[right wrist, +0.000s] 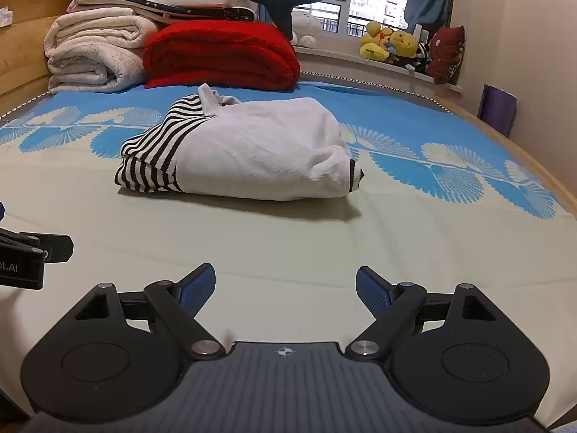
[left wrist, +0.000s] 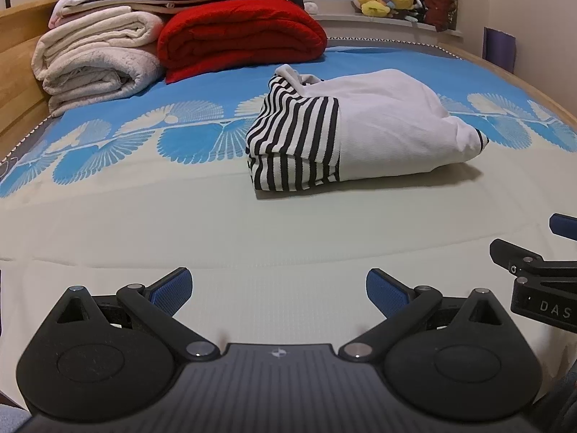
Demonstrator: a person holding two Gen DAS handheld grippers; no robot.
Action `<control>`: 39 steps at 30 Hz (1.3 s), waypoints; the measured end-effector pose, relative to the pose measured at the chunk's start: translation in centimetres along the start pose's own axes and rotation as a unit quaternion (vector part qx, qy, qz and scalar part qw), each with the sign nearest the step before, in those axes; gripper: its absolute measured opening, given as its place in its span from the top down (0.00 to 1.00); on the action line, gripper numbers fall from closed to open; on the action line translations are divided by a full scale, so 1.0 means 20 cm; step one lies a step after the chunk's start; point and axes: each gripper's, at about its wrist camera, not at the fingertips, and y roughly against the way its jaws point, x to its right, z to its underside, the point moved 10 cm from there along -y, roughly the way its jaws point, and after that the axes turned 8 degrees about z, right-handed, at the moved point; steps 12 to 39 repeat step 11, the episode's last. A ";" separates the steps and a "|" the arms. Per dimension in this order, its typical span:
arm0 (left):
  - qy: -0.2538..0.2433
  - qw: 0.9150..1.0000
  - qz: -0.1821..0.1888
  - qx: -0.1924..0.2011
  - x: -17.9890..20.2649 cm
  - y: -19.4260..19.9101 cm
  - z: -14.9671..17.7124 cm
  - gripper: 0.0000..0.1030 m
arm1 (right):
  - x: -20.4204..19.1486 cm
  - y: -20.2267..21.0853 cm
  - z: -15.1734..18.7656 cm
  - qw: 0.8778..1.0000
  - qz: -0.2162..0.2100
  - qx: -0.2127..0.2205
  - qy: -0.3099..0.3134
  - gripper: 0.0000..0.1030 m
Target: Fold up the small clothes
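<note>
On the bed (left wrist: 108,223), at twelve o'clock from both grippers, the striped white garment (left wrist: 353,126) lies folded. Left gripper (left wrist: 277,292) and right gripper (right wrist: 285,287) hover apart, fingers spread, empty. Folding looks finished; next, probably another garment.

The folded garment (right wrist: 249,151) at twelve o'clock is showing matt ribbed knit cloth, and the red blanket (right wrist: 221,54) at eleven o'clock is looking plush. The left gripper (left wrist: 277,294) is presenting matt black plastic arms, textured blue pads (left wrist: 169,290) and shiny metal pivots.
</note>
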 end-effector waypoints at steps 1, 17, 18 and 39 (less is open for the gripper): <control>0.000 1.000 0.000 0.000 0.00 0.00 0.00 0.00 | 0.00 0.00 0.00 1.000 0.000 0.000 0.000 0.16; 0.005 1.000 0.005 0.001 0.02 0.00 0.01 0.00 | 0.00 0.00 0.00 1.000 -0.002 0.000 0.000 0.14; 0.005 1.000 0.005 0.001 0.02 0.00 0.01 0.00 | 0.00 0.00 0.00 1.000 -0.002 0.000 0.000 0.14; 0.005 1.000 0.005 0.001 0.02 0.00 0.01 0.00 | 0.00 0.00 0.00 1.000 -0.002 0.000 0.000 0.14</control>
